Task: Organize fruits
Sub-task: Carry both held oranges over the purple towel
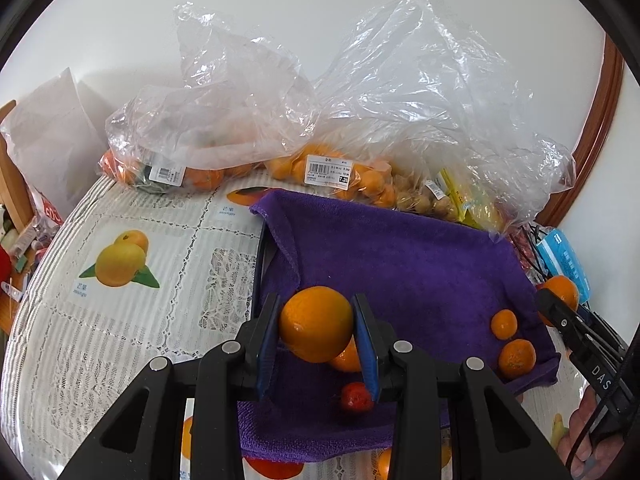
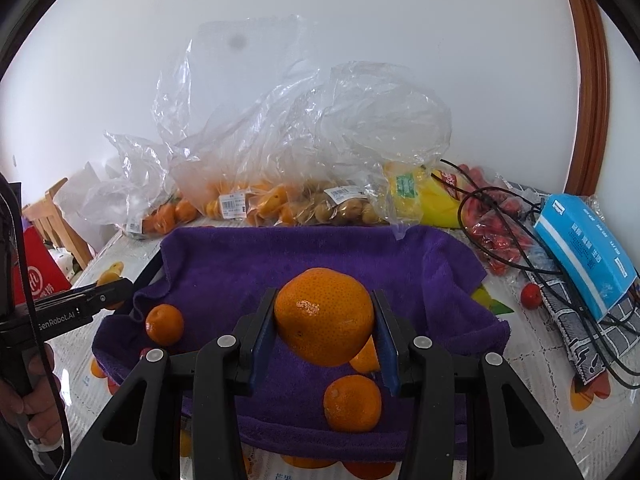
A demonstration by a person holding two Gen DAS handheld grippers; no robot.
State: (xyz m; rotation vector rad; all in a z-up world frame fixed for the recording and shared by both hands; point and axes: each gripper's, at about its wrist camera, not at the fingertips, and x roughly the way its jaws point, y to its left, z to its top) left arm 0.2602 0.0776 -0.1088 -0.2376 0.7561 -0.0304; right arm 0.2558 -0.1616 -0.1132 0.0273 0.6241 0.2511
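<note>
Clutter at the table's edges

A blue tissue pack (image 2: 586, 248) lies on a grey patterned cloth (image 2: 576, 332) under tangled black cables (image 2: 520, 236); a red bag (image 2: 34, 280) and wooden chair (image 2: 60, 220) stand beside the printed tablecloth (image 1: 120, 320).

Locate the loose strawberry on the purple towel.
Left wrist view: the strawberry lies low on the purple towel, just below the orange held in the left gripper, near the towel's front edge.

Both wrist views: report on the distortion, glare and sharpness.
Left wrist view: heavy fisheye bend, dark vignette at the corners, the door frame curves; soft daylight, the clear bags glint; the held orange is fairly sharp. Right wrist view: same barrel warp; a highlight sits on its held orange; a grey smudge hangs on the wall.
</note>
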